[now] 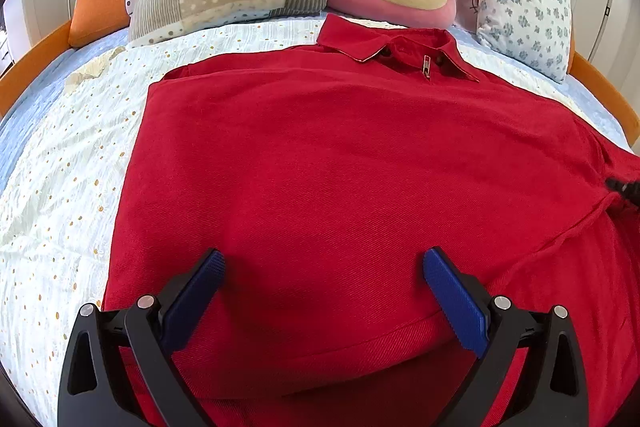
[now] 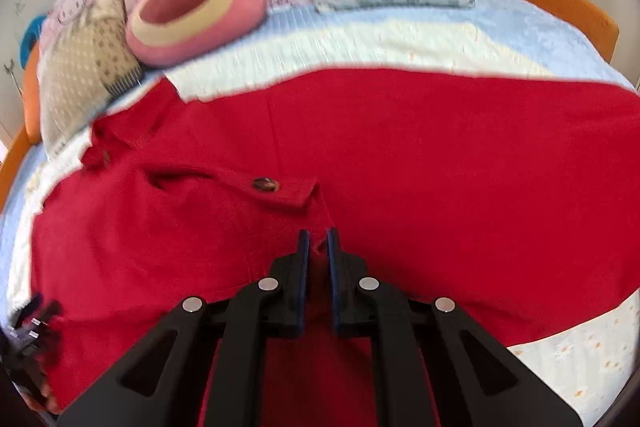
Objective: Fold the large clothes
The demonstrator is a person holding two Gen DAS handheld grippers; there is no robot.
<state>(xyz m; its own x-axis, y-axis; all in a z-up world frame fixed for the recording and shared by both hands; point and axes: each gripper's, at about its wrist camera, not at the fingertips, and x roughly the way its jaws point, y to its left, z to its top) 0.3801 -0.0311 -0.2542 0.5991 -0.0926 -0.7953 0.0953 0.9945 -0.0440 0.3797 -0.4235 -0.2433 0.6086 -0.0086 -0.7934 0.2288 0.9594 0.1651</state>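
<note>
Right wrist: right hand-held gripper (image 2: 318,241) pinches red shirt (image 2: 440,155) fold.

Red collared shirt (image 1: 340,167) spread flat on bed.

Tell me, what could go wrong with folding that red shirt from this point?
The right gripper has pinched only a small ridge of the red shirt near the buttoned sleeve cuff, so the cloth could slip out when lifted. The left gripper hangs open above the hem, holding nothing, so pulling with one side alone may drag the shirt askew and wrinkle it across the bedspread.
</note>
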